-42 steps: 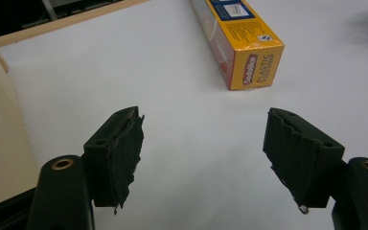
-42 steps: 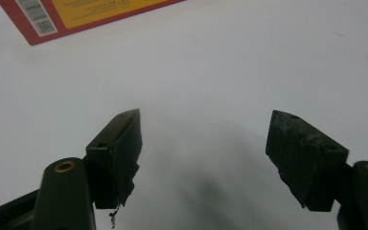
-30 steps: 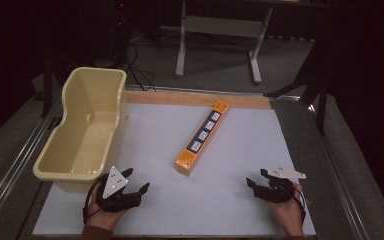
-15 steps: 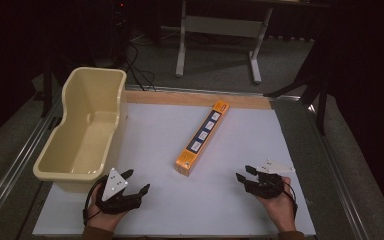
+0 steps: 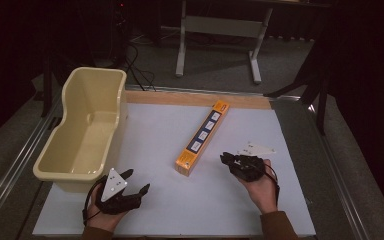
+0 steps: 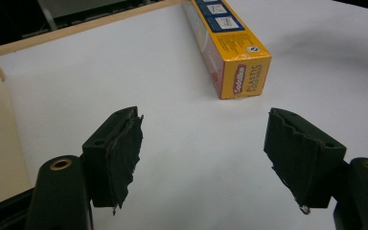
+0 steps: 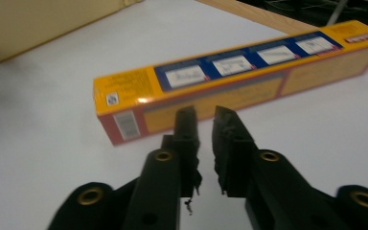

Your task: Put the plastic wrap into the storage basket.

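My high view looks forward and down over the whole table [image 5: 240, 200]; both gripper views sit low and close, sharing the orange box [image 6: 230, 48] (opposite sides).

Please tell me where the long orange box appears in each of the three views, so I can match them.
High view: the orange box lies diagonally at the table's centre.
Left gripper view: upper right, its end face toward the camera.
Right gripper view: across the middle, just beyond the near-closed jaws.
Shared landmark: the cream tub, left of the box.
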